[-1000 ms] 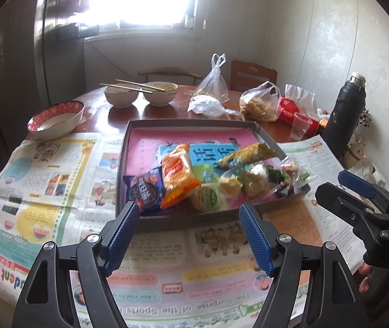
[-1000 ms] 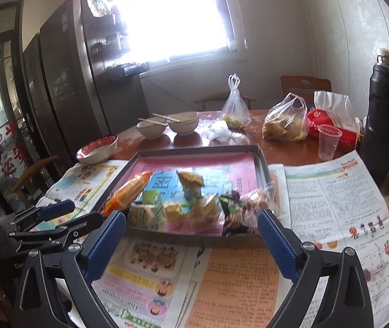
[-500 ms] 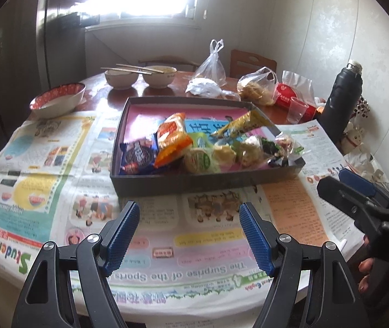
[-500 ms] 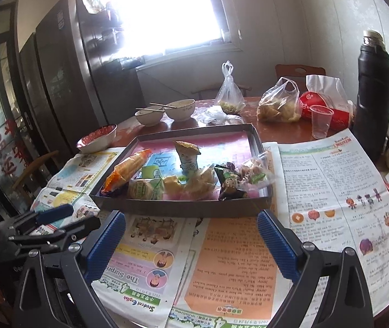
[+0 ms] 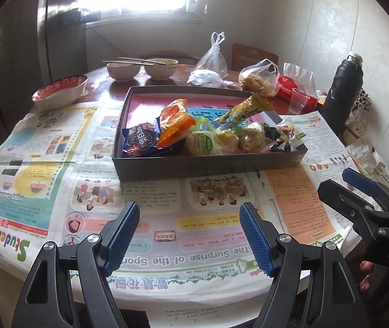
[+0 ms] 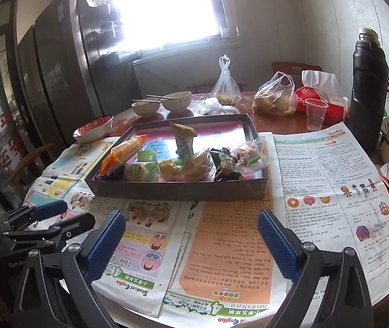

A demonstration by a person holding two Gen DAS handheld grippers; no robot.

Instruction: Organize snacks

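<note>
Left gripper (image 5: pixel 189 235) and right gripper (image 6: pixel 191 242) — both spread wide, empty, hovering over the table's near edge, clear of the tray (image 5: pixel 208 165). Snacks (image 5: pixel 208 134) all inside it, bunched along its near wall in a loose jumble. Gathered, then — whether sorting remains, impossible to tell.
</note>
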